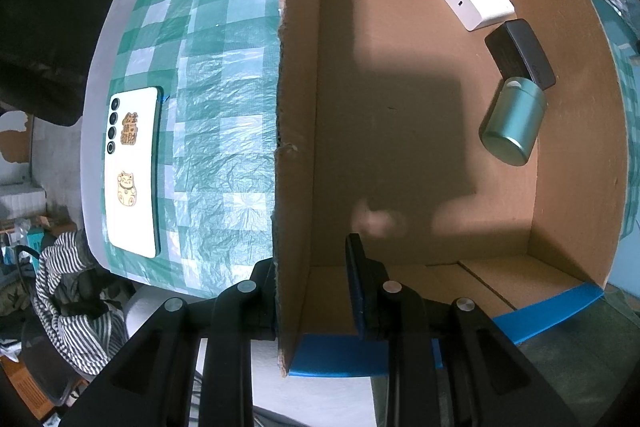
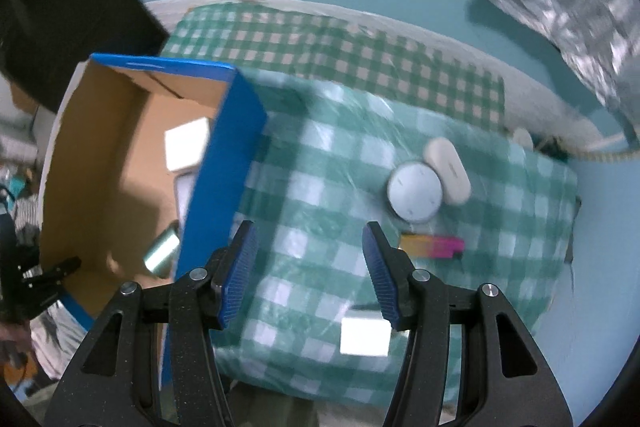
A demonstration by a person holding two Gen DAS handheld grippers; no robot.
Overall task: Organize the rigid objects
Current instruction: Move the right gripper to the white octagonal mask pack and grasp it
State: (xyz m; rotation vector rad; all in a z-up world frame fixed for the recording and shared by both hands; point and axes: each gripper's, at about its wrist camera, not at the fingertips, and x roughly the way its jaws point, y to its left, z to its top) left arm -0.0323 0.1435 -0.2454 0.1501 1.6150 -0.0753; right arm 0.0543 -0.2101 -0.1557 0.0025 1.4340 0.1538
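Note:
A cardboard box [image 1: 296, 147] with blue outer walls [image 2: 224, 163] stands on the checked tablecloth. Inside it lie a white box [image 1: 476, 1], a black case [image 1: 520, 53] and a green metal tin [image 1: 514, 121]. My left gripper [image 1: 316, 283] straddles the box's near wall, one finger [image 1: 358, 283] inside and one outside; a gap shows between the inner pad and the wall. My right gripper [image 2: 306, 275] is open and empty above the cloth. Ahead of it lie a round white disc [image 2: 414, 193], a white oval case [image 2: 448, 171], a pink and orange bar [image 2: 432, 246] and a white square block [image 2: 364, 337].
A white phone [image 1: 132, 171] with gold cat stickers lies on the cloth left of the box, near the table edge. A striped cloth [image 1: 76, 299] hangs below the table. A silver foil sheet [image 2: 568, 3] sits at the far right.

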